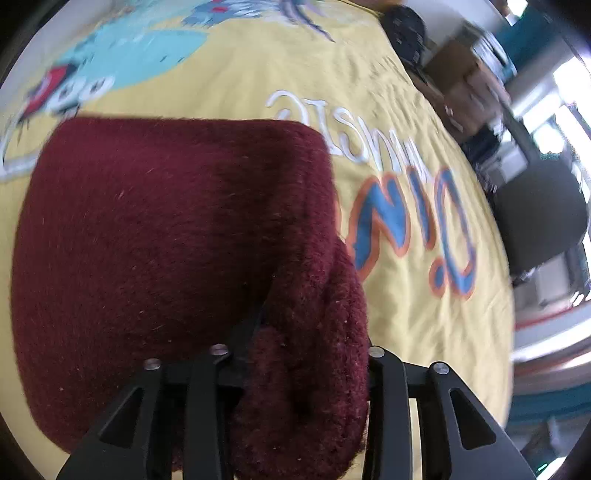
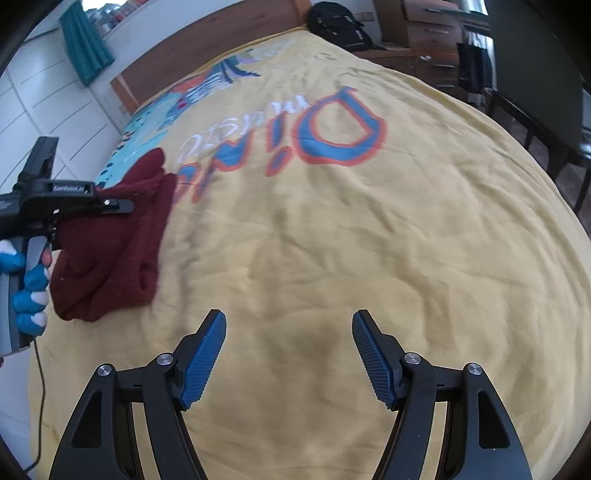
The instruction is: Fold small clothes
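Observation:
A dark maroon knitted garment [image 1: 166, 240] lies partly folded on the yellow printed bedspread [image 1: 424, 295]. A thick fold of it fills the gap between the black fingers of my left gripper [image 1: 310, 350], which is shut on the cloth and hides its own tips in it. In the right wrist view the same garment [image 2: 110, 258] hangs and drapes at the left from the left gripper [image 2: 110, 203], which a hand in a blue and white glove [image 2: 31, 288] holds. My right gripper [image 2: 288, 332] stands open over bare bedspread [image 2: 369, 240], its blue pads [image 2: 205, 362] wide apart with nothing between them.
A wooden headboard [image 2: 207, 48] and a black backpack [image 2: 338, 26] are at the far end of the bed. Wooden drawers [image 2: 432, 33] and a dark chair [image 2: 535, 92] stand to the right. A cable [image 2: 40, 406] trails off the bed's left edge.

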Demonstrator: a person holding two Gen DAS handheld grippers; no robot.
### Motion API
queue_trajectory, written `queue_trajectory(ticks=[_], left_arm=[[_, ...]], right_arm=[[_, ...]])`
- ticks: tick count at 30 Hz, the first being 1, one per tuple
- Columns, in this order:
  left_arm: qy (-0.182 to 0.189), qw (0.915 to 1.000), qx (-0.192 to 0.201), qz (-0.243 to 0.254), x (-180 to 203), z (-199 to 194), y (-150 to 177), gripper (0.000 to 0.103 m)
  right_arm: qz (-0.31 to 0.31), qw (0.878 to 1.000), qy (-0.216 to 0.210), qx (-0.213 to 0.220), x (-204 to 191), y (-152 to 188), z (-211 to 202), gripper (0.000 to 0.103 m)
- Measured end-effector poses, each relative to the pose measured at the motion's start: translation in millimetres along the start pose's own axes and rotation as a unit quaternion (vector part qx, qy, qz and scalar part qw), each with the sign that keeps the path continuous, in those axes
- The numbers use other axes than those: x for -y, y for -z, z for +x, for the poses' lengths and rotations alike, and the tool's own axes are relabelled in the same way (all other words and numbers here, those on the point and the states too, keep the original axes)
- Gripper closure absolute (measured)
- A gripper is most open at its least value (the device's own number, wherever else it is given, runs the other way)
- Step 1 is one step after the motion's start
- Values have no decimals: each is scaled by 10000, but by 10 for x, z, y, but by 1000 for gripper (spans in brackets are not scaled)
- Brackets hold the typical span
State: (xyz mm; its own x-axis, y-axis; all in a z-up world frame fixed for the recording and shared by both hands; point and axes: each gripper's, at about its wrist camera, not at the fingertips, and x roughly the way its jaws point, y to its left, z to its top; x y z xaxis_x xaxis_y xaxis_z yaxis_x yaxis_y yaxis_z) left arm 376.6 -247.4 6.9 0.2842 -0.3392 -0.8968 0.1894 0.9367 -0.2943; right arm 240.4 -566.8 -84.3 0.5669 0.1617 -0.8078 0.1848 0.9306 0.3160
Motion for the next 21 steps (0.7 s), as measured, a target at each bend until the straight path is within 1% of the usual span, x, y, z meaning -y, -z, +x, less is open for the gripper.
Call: queue_trajectory(ticks=[1,2,3,4,6,8,10,15,17,21], left_arm=[[-96,9998,26,154,66,-6,7,65],[-95,9997,24,215,110,-10,11,61],[22,9997,13,237,133,-12,16,52],[195,9995,-15,233,150,-20,32,50],[308,9990,-83,318,212,-11,71,50],[165,9986,-82,487,417,5,160,50],[33,9977,-71,669,521,28,210,49],[-33,9958,-93,915,662,96,303,49],[36,9951,-88,988,660,17,328,49],[383,9936,-110,1058,679,-132,387,49]], right_arm=[[32,10000,14,11,28,12,-5,30],[65,10000,20,17,60,26,-10,30],[96,10000,19,9,93,36,-7,30],[114,9999,20,7,112,50,-18,30],[156,9999,19,7,157,74,-26,30],[180,9998,13,20,181,89,-45,30],[183,9998,21,26,186,97,-52,30],[197,9998,47,9,209,121,-75,30],[196,9998,62,15,198,125,-98,30],[187,9998,112,38,165,117,-148,30]])
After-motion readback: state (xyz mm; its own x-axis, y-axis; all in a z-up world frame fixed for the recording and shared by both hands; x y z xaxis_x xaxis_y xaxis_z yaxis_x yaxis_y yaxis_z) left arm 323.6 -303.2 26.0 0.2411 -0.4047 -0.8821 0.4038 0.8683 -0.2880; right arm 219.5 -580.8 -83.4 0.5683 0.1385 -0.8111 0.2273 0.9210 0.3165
